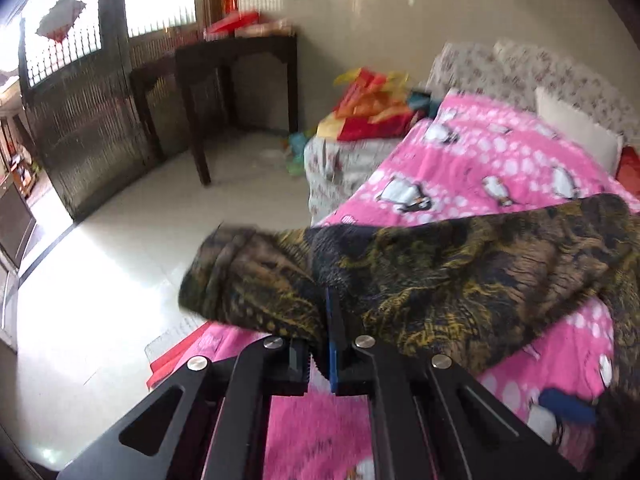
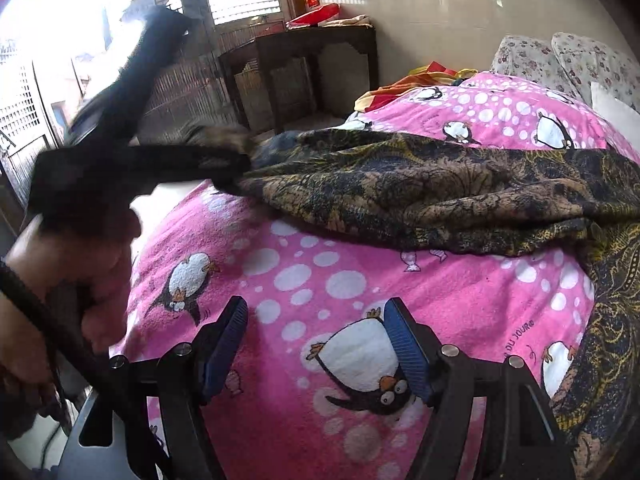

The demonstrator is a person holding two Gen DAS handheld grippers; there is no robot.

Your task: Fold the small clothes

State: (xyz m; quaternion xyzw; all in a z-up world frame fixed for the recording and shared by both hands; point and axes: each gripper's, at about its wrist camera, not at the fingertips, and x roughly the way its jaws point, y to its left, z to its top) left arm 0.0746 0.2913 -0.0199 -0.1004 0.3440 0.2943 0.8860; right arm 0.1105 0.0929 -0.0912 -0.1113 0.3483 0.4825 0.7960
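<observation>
Left hand-held gripper (image 1: 326, 312) clamped on garment (image 1: 460, 276) edge, near blanket (image 1: 472, 160) edge.

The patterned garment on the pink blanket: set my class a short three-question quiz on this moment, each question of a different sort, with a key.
1. True or false: the left gripper is shut on the patterned garment.
2. Which best describes the right gripper? A) shut on the garment B) open above the pink blanket C) holding a pillow
3. Fill in: the blanket is printed with white dots and cartoon ____.

Key: 1 true; 2 B; 3 penguins.
</observation>
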